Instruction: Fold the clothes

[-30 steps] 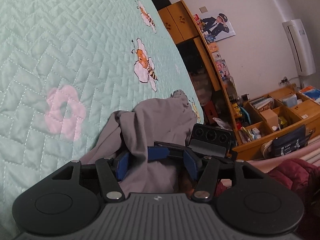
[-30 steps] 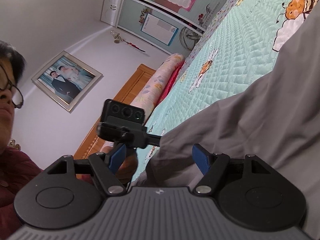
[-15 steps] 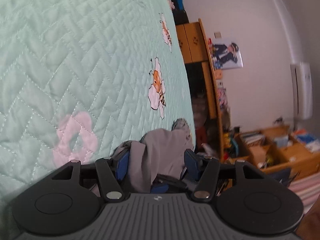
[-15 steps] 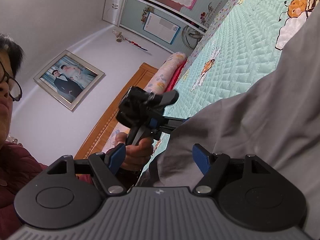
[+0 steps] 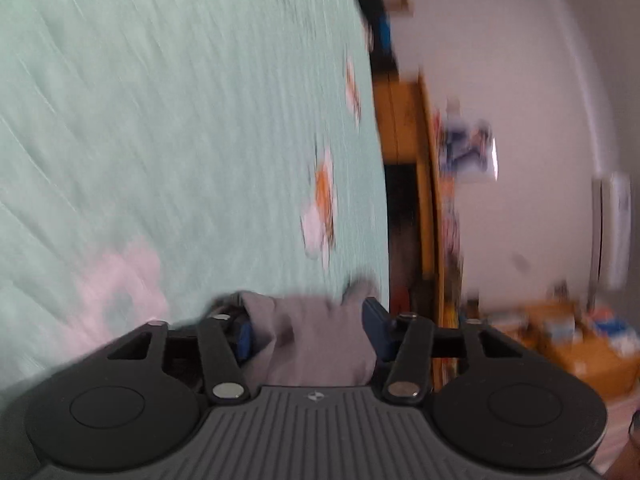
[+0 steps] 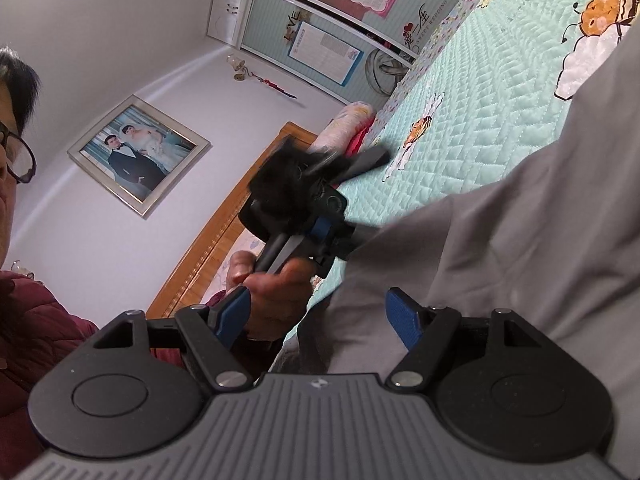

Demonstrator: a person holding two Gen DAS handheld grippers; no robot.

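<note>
L wrist view, blurred: left gripper [image 5: 308,328] jaws have just been closing, grey garment [image 5: 316,344] bunched between blue pads, on mint quilted bedspread [image 5: 180,120].
R wrist view: right gripper [image 6: 320,320] jaws wide apart; garment edge between, pads not pressing. Person's hand [image 6: 276,300] holds left gripper.

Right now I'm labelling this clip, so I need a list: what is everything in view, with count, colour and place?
Garment: one, grey, on the quilt, bunched between the left gripper's fingers.
Quilt: one, mint with bee patches, covering the bed.
Framed portrait: one, silver frame, on the wall.
Headboard: one, orange wood, at the bed's end.
Wardrobe: one, pale, with posters.
Left gripper: black, blue pads; its jaws have just been closing around the garment.
Right gripper: black, blue pads, open beside the garment.
</note>
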